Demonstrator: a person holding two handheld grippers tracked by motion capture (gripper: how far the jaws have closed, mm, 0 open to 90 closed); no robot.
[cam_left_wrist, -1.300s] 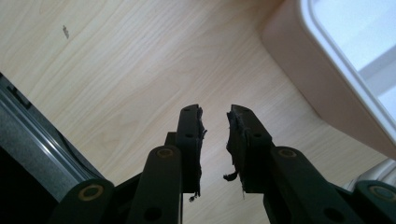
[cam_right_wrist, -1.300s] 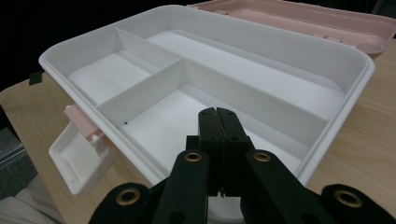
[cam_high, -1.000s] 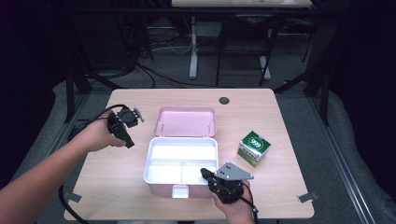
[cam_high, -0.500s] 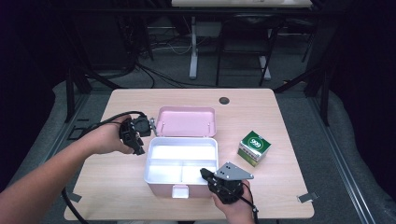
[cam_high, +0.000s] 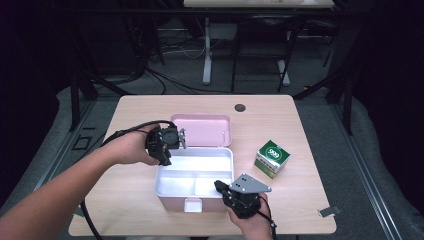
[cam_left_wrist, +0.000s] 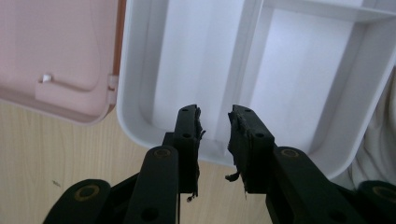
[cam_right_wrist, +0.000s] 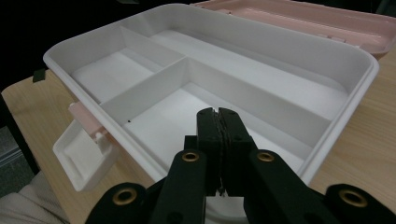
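Note:
A white divided box (cam_high: 196, 171) stands open in the middle of the table, its pink lid (cam_high: 202, 130) lying flat behind it. The compartments (cam_right_wrist: 261, 84) hold nothing. My left gripper (cam_high: 166, 156) hovers over the box's far-left corner by the lid hinge. In the left gripper view its jaws (cam_left_wrist: 215, 119) stand a little apart above the white rim (cam_left_wrist: 135, 126), gripping nothing, with the lid (cam_left_wrist: 56, 46) to their left. My right gripper (cam_high: 220, 186) rests at the box's front-right rim. Its jaws (cam_right_wrist: 218, 114) are pressed together, pointing into the near compartment.
A green carton (cam_high: 271, 157) stands on the table to the right of the box. A dark round hole (cam_high: 240, 107) sits near the far edge. The box's front latch (cam_right_wrist: 81, 154) hangs open. Bare wood (cam_high: 295, 210) lies around the box.
My left gripper has travelled right from the table's left side to the box's far-left corner. The right gripper has stayed at the front rim.

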